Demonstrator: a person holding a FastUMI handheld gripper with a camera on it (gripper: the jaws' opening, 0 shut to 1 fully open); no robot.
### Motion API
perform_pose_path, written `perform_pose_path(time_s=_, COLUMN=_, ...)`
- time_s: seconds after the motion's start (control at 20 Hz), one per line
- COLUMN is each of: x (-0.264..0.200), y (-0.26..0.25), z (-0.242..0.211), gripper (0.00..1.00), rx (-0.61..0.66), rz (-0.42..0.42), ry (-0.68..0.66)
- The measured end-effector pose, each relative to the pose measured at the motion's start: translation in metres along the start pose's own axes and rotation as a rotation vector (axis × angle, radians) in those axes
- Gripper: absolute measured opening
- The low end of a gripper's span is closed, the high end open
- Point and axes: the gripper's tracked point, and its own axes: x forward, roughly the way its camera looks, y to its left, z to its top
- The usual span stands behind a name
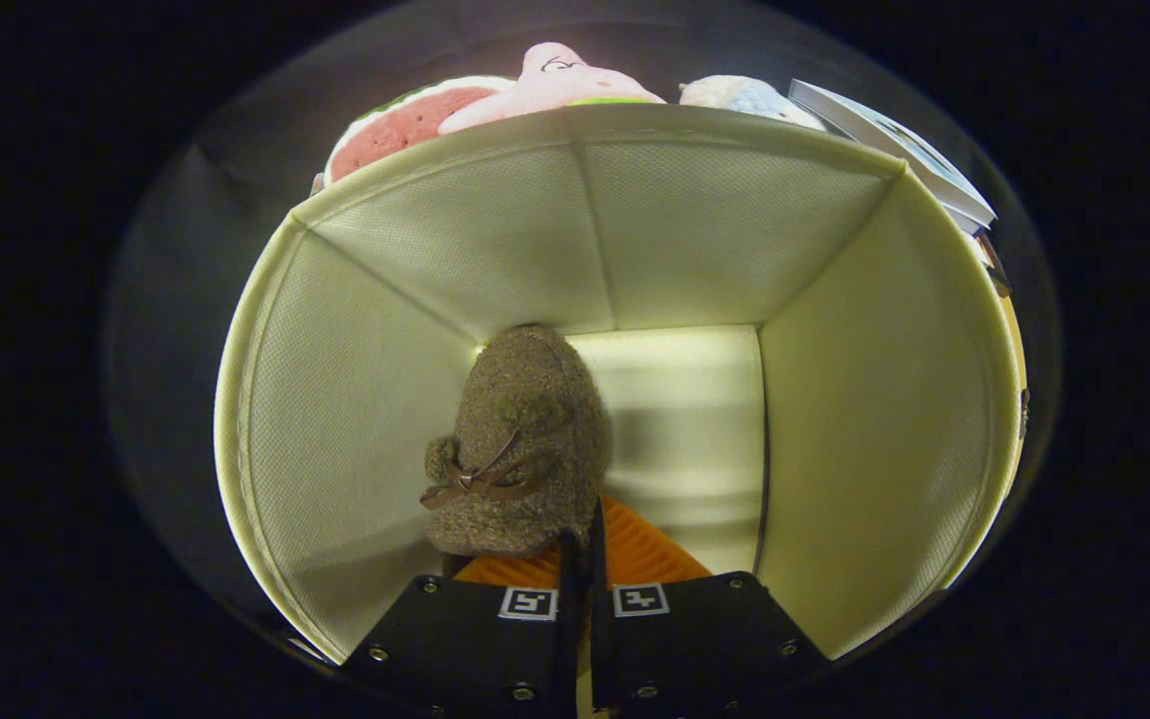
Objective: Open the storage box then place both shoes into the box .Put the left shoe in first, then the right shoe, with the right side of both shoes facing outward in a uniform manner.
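**Ana:** Shoe [520,439] first: brown, fuzzy, with a small ribbon bow, hanging toe-down inside the open storage box [335,399]. It sits toward the left wall, toe near the far bottom corner.

**Ben:** And the gripper [582,559]?

**Ana:** Its fingers are drawn nearly together, pinching the shoe's rim at the heel end, with the orange sole or lining [635,549] just to their right. I read it as clamped on the shoe, since the shoe hangs from that spot.

**Ben:** Which shoe is it?

**Ana:** I cannot tell left from right from this angle. The box holds no other shoe, so I judge this is the first of the pair.

**Ben:** How should the step be done well?

**Ana:** Lower until the shoe rests on the floor of the box before the fingers part, so it does not tip. Keep it close to the left wall, leaving the bare right half of the floor for the second shoe. Check that the side called for faces outward before letting go; a twist is easier while it is gripped.

**Ben:** Anything beyond the box?

**Ana:** Plush toys [545,85] peek over the far wall, and a book [894,150] lies to the far right.
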Motion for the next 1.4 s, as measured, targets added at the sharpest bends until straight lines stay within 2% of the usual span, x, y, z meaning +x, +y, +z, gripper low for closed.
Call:
perform_pose_path(time_s=0.05, x=0.002, y=0.002, z=-0.006, gripper=0.09, rx=-0.015, rz=0.013, ry=0.021)
perform_pose_path(time_s=0.1, x=-0.005, y=0.005, z=-0.012, gripper=0.17, rx=-0.019, rz=0.036, ry=0.041)
perform_pose_path(time_s=0.2, x=-0.014, y=0.008, z=-0.011, gripper=0.28, rx=-0.024, rz=0.068, ry=0.022)
perform_pose_path(time_s=0.25, x=-0.022, y=0.008, z=-0.011, gripper=0.3, rx=-0.04, rz=0.081, ry=0.01)
perform_pose_path(time_s=0.35, x=-0.041, y=0.012, z=-0.009, gripper=0.3, rx=-0.061, rz=0.128, ry=-0.022)
perform_pose_path(time_s=0.4, x=-0.05, y=0.017, z=-0.007, gripper=0.34, rx=-0.067, rz=0.158, ry=-0.035)
perform_pose_path(time_s=0.55, x=-0.087, y=0.02, z=0.006, gripper=0.34, rx=-0.11, rz=0.221, ry=-0.111)
perform_pose_path(time_s=0.85, x=-0.16, y=-0.006, z=0.03, gripper=0.34, rx=-0.161, rz=0.308, ry=-0.287)
perform_pose_path(time_s=1.0, x=-0.184, y=-0.046, z=0.033, gripper=0.34, rx=-0.186, rz=0.304, ry=-0.365)
perform_pose_path(time_s=1.2, x=-0.199, y=-0.117, z=0.035, gripper=0.34, rx=-0.199, rz=0.199, ry=-0.455)
perform_pose_path(time_s=1.4, x=-0.2, y=-0.18, z=0.027, gripper=0.34, rx=-0.108, rz=0.16, ry=-0.46)
